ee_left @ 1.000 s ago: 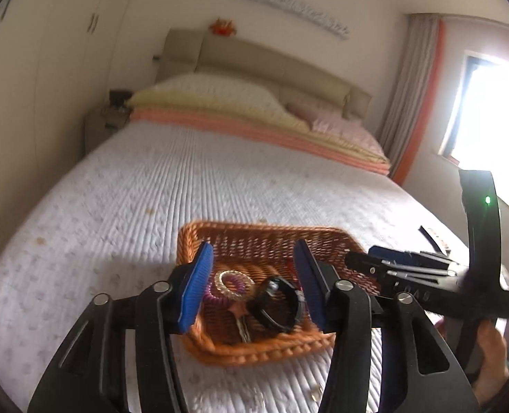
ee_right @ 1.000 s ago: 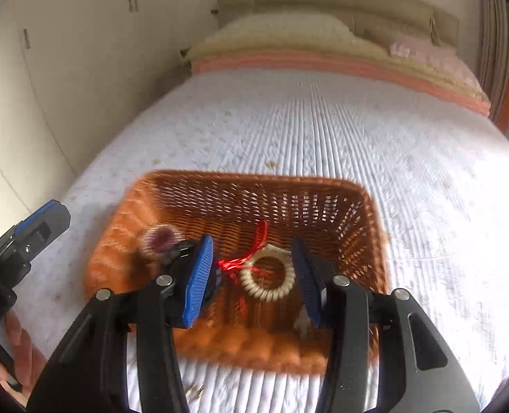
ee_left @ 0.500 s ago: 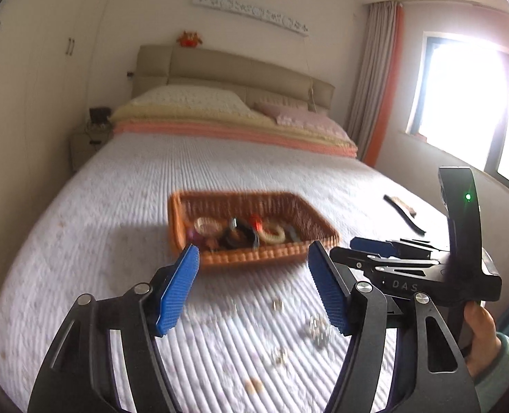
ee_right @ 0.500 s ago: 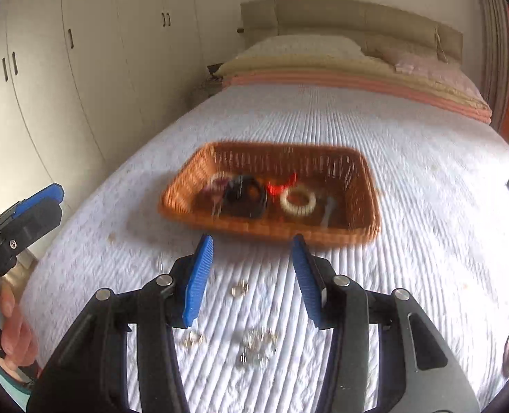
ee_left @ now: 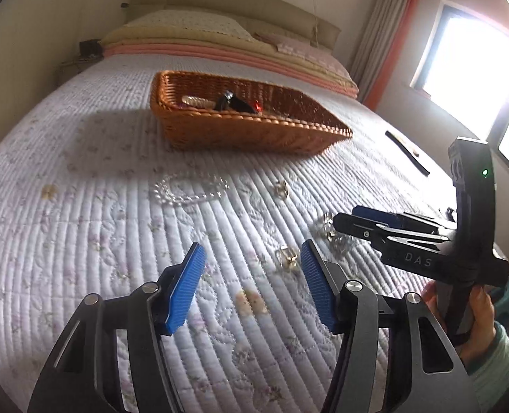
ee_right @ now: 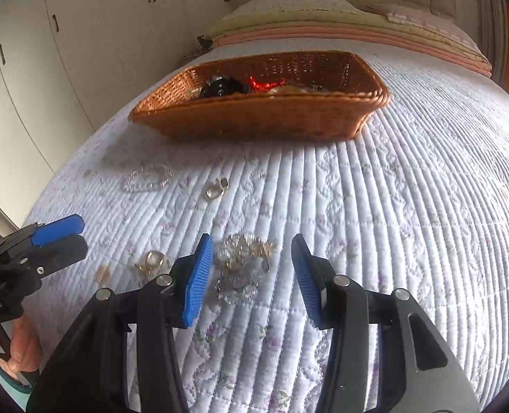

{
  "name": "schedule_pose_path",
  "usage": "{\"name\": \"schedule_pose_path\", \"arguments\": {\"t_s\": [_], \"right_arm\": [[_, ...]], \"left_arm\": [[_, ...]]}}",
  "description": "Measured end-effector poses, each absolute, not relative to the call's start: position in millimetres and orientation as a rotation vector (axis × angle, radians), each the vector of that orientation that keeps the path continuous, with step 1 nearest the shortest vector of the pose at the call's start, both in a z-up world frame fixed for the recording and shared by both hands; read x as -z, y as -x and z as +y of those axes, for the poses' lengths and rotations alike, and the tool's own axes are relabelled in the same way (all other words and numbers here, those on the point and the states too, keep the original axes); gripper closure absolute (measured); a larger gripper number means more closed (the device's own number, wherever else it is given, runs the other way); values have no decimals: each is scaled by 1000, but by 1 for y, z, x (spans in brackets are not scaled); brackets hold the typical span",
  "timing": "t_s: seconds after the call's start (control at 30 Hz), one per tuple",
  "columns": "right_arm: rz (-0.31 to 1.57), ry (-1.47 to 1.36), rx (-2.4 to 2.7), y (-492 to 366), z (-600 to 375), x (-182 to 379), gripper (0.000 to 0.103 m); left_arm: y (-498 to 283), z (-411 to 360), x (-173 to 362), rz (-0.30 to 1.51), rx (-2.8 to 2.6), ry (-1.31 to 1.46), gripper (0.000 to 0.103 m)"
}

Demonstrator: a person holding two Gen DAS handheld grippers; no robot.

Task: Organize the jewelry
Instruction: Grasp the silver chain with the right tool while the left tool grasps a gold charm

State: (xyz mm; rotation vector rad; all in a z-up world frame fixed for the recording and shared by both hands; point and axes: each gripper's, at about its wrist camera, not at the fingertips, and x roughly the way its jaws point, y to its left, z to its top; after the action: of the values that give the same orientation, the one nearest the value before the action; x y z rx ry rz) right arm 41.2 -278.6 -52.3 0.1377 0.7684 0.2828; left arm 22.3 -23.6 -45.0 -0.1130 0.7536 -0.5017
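A wicker basket stands on the quilted bed and holds a black bracelet, a red piece and a pale beaded ring. A clear bead bracelet, a small ring, a gold piece and a tangled crystal pile lie on the quilt in front of it. My left gripper is open and empty, low over the quilt beside the gold piece. My right gripper is open just above the crystal pile.
The bed's pillows and headboard are behind the basket. A dark strap lies on the quilt at the right. White wardrobes stand to the left, a bright window to the right.
Both grippers have pulled back from over the basket and dropped low toward the loose jewelry near the bed's front. Both stay open and empty.
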Motion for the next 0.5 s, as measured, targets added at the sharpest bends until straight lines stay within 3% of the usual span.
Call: {"name": "schedule_pose_path", "arguments": {"t_s": [0.13,0.47,0.5], "right_arm": [[766,-128,-294,-34,-279,59,59],[790,-34,-271,-38,-262,64,59],[788,-31,-266,-39,-261,65,70]], "left_arm": [[-17,-33,51,749,515,57,55],[-18,-52,62,790,519,-28,55],[-18,-52,62,791,519,-28,55]]}}
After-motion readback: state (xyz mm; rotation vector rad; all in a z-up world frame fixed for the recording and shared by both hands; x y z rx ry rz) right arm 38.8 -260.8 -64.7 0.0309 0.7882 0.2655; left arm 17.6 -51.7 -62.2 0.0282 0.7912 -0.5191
